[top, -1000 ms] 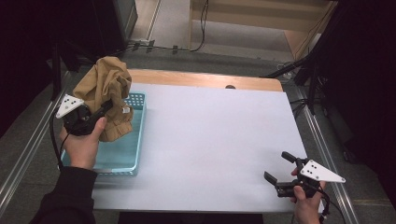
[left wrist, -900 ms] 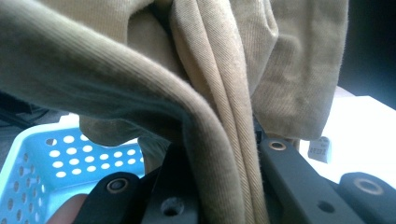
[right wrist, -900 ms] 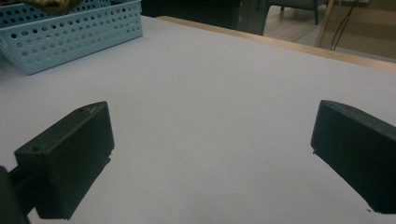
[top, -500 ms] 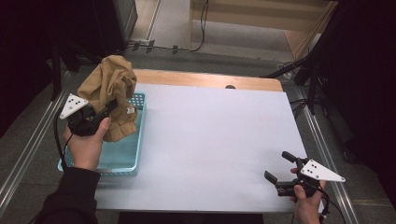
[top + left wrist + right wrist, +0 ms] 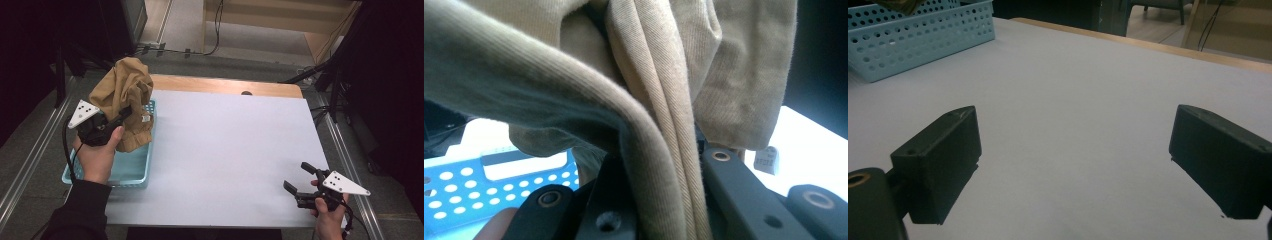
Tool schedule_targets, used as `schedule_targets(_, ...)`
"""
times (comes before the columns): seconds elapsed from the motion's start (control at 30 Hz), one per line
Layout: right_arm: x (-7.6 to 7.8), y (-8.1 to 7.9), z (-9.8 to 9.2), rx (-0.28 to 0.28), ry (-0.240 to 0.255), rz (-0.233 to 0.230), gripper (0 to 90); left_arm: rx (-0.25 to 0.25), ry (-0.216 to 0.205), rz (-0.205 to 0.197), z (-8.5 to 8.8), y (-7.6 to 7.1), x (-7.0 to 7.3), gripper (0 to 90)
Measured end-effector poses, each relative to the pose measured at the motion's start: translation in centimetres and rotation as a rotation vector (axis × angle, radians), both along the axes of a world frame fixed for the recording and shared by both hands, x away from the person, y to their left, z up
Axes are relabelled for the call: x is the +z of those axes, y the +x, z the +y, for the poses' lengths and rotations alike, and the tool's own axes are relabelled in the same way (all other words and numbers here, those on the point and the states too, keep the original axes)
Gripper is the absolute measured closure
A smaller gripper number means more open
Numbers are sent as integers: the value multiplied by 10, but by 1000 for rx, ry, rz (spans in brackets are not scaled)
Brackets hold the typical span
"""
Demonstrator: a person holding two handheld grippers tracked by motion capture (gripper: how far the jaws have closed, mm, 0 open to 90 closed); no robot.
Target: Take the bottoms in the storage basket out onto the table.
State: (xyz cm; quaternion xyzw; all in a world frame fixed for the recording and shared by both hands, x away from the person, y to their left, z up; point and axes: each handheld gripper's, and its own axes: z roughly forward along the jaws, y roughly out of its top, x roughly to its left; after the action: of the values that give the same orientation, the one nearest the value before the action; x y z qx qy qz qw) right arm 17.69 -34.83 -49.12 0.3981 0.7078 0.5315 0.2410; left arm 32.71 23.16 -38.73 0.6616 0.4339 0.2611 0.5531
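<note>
A crumpled tan garment (image 5: 125, 95) hangs above a light blue perforated basket (image 5: 125, 172) at the table's left edge, its lower end still inside the basket. My left gripper (image 5: 122, 114) is shut on a fold of it. In the left gripper view the tan cloth (image 5: 649, 100) bunches between the jaws of that gripper (image 5: 669, 165), with the basket (image 5: 464, 185) below. Near the front right corner my right gripper (image 5: 299, 177) is held open low over the white tabletop (image 5: 230, 145). Its jaws have just been closing a little, and nothing lies between them (image 5: 1073, 150).
A small white label (image 5: 766, 160) dangles from the garment. The basket (image 5: 913, 40) stands far off across the table in the right gripper view. A wooden strip (image 5: 225, 86) borders the table's far edge, and dark stands and cables lie beyond it.
My left gripper has shifted slightly to the right with the garment, which now hangs a little higher over the basket. The right hand has stayed put.
</note>
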Motion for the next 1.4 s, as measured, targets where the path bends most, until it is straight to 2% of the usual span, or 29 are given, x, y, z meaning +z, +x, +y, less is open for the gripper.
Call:
schedule_targets(0.37, 2, -1, 1, 29, 20, -6, 46, -44, -3, -17, -15, -4, 6, 830)
schedule_targets(0.4, 2, -1, 1, 41, 26, -8, 0, -49, -1, -17, -17, -5, 6, 829)
schedule_targets(0.47, 3, -1, 2, 46, 25, -8, 0, -55, -2, -19, -19, -5, 6, 830)
schedule_targets(0.77, 4, -1, 6, 31, -14, -9, 0, -88, 4, -24, -33, -8, 8, 830)
schedule_targets(1.4, 4, -1, 6, 25, -19, -5, 0, -157, -2, -22, -61, -12, 8, 829)
